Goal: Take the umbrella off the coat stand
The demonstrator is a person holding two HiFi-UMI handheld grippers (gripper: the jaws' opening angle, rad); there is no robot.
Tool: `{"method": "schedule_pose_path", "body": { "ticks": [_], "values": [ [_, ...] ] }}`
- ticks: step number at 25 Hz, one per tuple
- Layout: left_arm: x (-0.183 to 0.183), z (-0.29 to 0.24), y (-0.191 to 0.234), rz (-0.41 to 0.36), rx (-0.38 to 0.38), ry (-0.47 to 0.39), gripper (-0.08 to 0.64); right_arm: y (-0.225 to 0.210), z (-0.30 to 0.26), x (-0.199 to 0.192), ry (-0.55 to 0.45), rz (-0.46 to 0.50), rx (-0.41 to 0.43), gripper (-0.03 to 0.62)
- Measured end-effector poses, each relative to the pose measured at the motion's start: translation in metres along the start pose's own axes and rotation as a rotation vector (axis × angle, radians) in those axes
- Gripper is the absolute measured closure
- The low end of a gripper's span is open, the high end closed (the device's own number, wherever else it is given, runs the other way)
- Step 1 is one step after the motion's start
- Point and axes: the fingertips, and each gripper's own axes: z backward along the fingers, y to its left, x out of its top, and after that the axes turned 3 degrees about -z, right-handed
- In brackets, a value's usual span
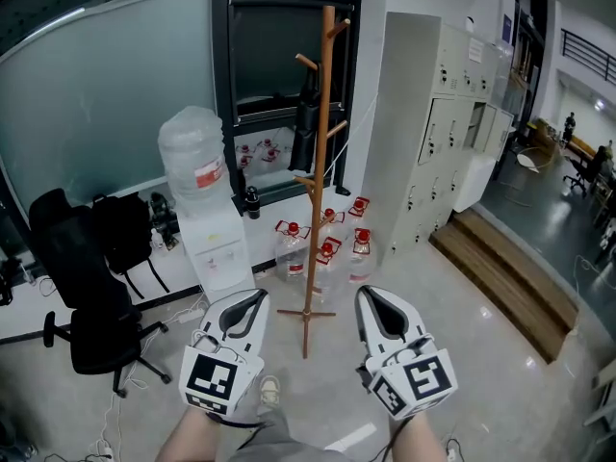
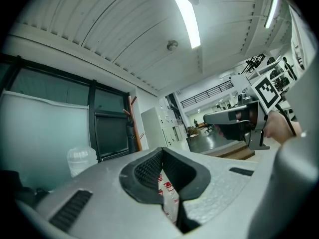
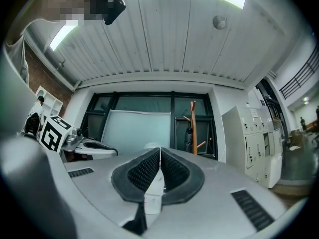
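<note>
A tall wooden coat stand [image 1: 320, 162] rises in front of a dark window. A folded black umbrella [image 1: 305, 123] hangs from one of its upper pegs on the left side. My left gripper [image 1: 252, 301] and right gripper [image 1: 373, 301] are held side by side well short of the stand's foot, both shut with nothing between the jaws. The stand [image 2: 133, 123] shows far off in the left gripper view, and the stand [image 3: 193, 127] with the dark umbrella [image 3: 188, 138] shows far off in the right gripper view.
A water dispenser [image 1: 207, 205] stands left of the coat stand. Several water jugs [image 1: 325, 243] cluster behind its base. A black office chair [image 1: 82, 296] is at the left. White lockers [image 1: 438, 114] stand at the right, with a wooden step [image 1: 505, 277] beyond.
</note>
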Motion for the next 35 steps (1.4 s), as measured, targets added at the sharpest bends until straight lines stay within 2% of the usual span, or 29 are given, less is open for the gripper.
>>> {"method": "schedule_pose_path", "body": {
  "ticks": [13,19,27,35],
  "values": [
    [-0.030,-0.076,0.072,0.000,-0.033,0.008,0.551,-0.030,-0.104,-0.019,0.004,0.002,-0.018,0.580],
    [-0.042,-0.123,0.115,-0.036,-0.068,0.015,0.551,-0.046,-0.165,-0.021,0.004,0.003,-0.035,0.580],
    [-0.036,-0.187,0.184,-0.014,-0.101,-0.084,0.551,-0.069,-0.251,-0.009,-0.035,0.013,-0.080,0.580],
    [-0.051,-0.254,0.232,0.002,-0.166,-0.118,0.551,-0.098,-0.320,-0.006,-0.040,0.066,-0.136,0.580]
  ]
}}
